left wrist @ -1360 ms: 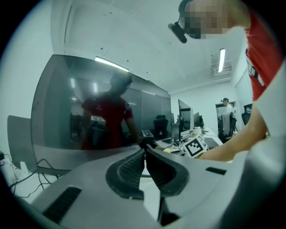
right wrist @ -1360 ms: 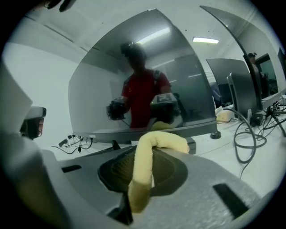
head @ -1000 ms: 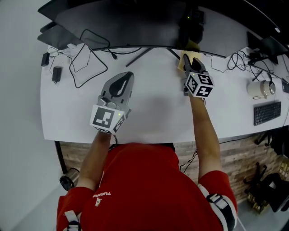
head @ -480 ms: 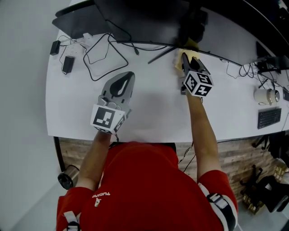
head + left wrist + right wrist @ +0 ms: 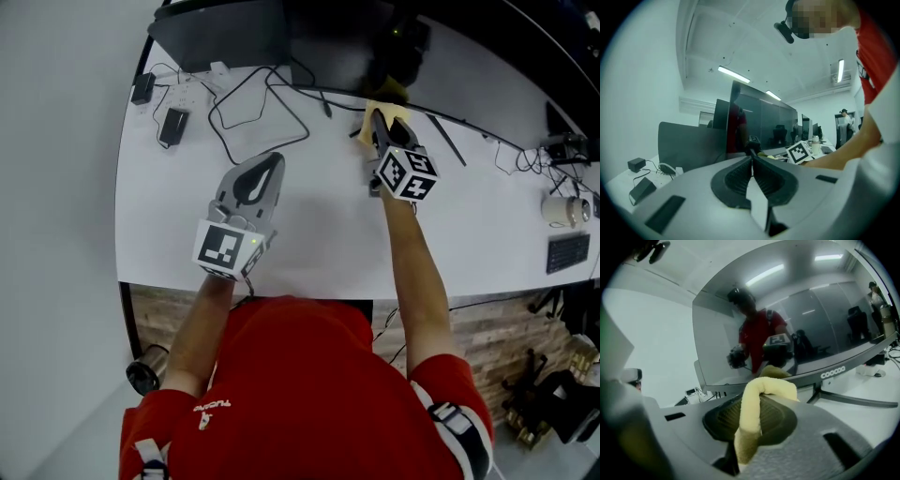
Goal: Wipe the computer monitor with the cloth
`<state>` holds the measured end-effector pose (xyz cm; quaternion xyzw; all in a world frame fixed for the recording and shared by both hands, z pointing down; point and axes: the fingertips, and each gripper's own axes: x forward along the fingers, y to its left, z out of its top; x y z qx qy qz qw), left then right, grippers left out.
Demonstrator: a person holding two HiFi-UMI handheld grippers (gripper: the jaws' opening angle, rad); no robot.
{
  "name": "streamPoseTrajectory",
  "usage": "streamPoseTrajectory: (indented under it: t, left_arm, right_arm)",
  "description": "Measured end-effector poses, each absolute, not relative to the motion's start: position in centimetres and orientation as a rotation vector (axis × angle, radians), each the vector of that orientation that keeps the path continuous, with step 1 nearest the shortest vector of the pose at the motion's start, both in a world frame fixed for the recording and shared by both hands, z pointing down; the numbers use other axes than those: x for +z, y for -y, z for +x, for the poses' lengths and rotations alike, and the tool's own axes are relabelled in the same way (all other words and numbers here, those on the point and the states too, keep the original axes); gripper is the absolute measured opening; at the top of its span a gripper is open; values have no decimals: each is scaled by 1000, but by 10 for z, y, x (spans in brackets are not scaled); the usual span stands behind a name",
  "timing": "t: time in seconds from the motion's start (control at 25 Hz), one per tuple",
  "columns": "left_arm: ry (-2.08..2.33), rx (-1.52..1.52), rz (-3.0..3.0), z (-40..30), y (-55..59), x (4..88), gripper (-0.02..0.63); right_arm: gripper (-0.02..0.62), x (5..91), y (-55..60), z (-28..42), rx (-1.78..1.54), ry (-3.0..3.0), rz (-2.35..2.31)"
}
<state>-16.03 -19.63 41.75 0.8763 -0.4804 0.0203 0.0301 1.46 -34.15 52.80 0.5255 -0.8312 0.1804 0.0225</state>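
Note:
A wide curved dark monitor (image 5: 328, 37) stands at the back of the white desk (image 5: 309, 234); it fills the right gripper view as the monitor (image 5: 797, 319) and mirrors the person. My right gripper (image 5: 382, 127) is shut on a yellow cloth (image 5: 386, 111), held close to the screen's lower edge. The cloth (image 5: 759, 404) loops out between the jaws just short of the bezel. My left gripper (image 5: 264, 169) rests low over the desk's middle, jaws shut with nothing in them; the left gripper (image 5: 751, 154) points toward the monitor (image 5: 764, 122).
Black cables (image 5: 253, 103), a power adapter (image 5: 173, 127) and a small device (image 5: 142, 89) lie at the desk's back left. The monitor's stand leg (image 5: 445, 136) runs right. A white mug (image 5: 562, 208) and keyboard (image 5: 570, 251) sit far right. A second dark screen (image 5: 216, 33) stands back left.
The head view has swung so the desk sits further right. The right gripper with the cloth has stayed by the monitor's lower edge. The left gripper has barely moved.

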Motion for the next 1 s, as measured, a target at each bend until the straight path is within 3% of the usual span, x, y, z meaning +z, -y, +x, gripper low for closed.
streamPoseTrajectory:
  t: [1.0]
  left_arm:
    - [1598,27,2609,-303,183,422,15]
  right_arm:
    - [64,515,338,-195,592,2710,1409]
